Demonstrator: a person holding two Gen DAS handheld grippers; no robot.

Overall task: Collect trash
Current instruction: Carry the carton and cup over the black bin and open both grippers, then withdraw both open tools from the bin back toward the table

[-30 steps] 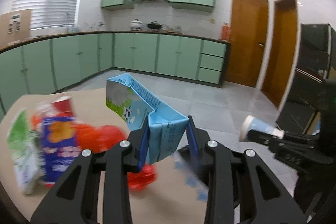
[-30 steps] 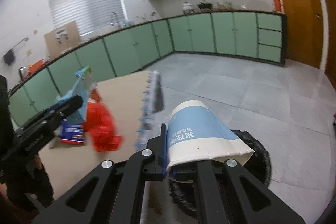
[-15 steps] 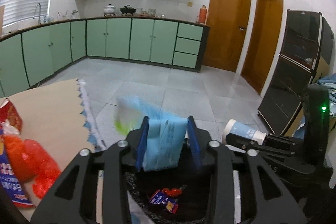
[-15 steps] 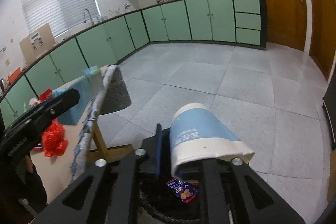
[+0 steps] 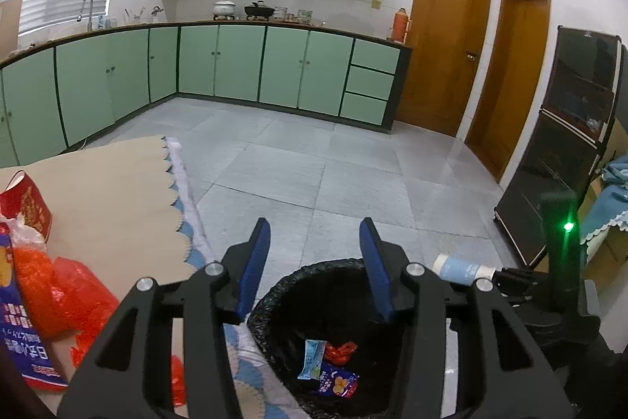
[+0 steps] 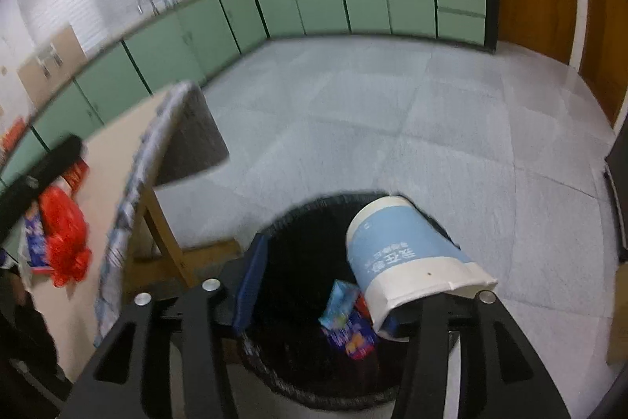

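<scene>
Paper cup [image 6: 408,254] hides the right gripper's [image 6: 345,285] far finger (grip unclear); wrappers [image 6: 349,324] blurred.

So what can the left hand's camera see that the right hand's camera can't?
Only the left wrist view shows the open left gripper, the second brown door, the dark cabinet and the stove pots.

Only the right wrist view shows the table's wooden leg and the open right gripper with the cup leaning on one finger.

Both show the black-lined trash bin with wrappers inside, the blue and white paper cup, the red bag on the table, and the green cupboards.
</scene>
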